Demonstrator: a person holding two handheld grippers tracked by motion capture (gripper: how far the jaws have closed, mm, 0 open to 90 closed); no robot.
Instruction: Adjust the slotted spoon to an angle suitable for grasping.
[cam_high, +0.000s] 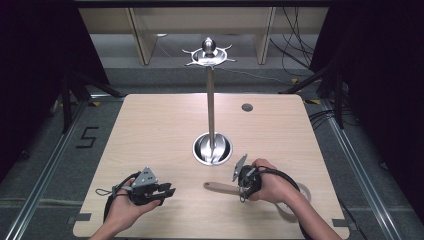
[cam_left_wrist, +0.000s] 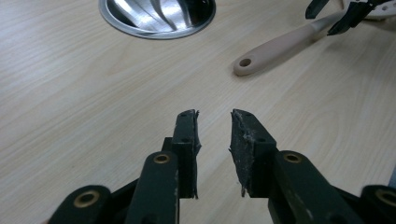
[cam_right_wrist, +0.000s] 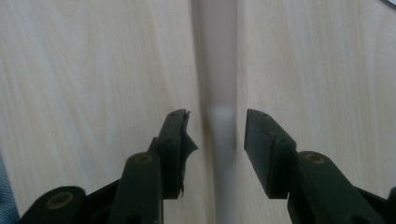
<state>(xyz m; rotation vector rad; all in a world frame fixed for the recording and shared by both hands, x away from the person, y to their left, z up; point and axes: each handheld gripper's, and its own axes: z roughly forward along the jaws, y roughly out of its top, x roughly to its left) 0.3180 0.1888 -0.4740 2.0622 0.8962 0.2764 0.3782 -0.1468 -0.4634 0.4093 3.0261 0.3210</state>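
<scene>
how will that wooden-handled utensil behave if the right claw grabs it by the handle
The utensil is probably stiff and light. Its rounded handle may twist or slip between flat pads. It lies flat on the table, so rolling seems unlikely.

The pale wooden bench (cam_high: 150, 130) lies bare across its whole left half and far edge, giving open passage there. At its middle stands a tall polished steel post with a round dished base (cam_high: 212, 148) and a spiked top ring (cam_high: 208, 56), blocking any straight sweep across the centre. Near the front right, a long beige utensil handle with a hole at its end (cam_high: 220, 187) lies flat, between the jaws of the right claw (cam_right_wrist: 215, 135). Bare board separates the left claw (cam_left_wrist: 214, 140) from that handle.
</scene>
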